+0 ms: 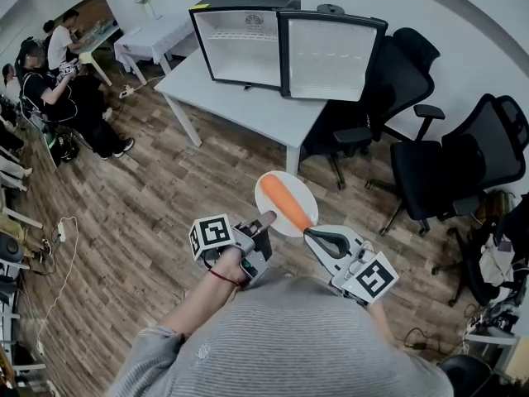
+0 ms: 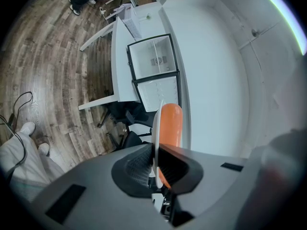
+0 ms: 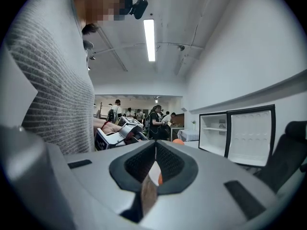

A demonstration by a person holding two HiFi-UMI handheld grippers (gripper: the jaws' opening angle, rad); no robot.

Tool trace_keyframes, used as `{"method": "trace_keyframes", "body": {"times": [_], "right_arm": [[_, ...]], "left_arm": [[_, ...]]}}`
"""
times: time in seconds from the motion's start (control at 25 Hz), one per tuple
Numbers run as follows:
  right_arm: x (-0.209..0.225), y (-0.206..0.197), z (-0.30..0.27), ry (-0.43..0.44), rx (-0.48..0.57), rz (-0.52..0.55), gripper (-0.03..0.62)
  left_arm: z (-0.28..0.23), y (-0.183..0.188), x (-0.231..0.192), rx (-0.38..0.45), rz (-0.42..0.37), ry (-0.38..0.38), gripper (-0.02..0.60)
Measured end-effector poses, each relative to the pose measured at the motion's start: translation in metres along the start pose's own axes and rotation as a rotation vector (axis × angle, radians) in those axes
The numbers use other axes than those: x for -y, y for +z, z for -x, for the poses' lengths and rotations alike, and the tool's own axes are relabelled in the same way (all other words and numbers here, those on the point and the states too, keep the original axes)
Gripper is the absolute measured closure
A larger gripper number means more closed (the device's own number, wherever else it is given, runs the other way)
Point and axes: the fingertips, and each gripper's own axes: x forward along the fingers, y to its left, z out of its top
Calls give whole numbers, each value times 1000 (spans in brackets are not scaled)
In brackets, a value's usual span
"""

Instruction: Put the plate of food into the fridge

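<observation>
Head view showed left gripper pinching the plate mid-carry, right gripper pressed shut; next, likely reaching the open fridge at twelve o'clock.

This was an open office. Black swivel chairs stood beside a white table, and people sat at desks across the wood-plank floor.

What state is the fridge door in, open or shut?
Open: the fridge shows its white interior, and its door stands swung out beside it.
</observation>
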Motion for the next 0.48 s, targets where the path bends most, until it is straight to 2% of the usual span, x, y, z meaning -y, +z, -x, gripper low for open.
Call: {"method": "trace_keyframes", "body": {"times": [0.48], "right_arm": [[23, -5, 8, -13, 3, -51, 580]], "left_arm": [[-5, 0, -1, 30, 13, 7, 551]]}}
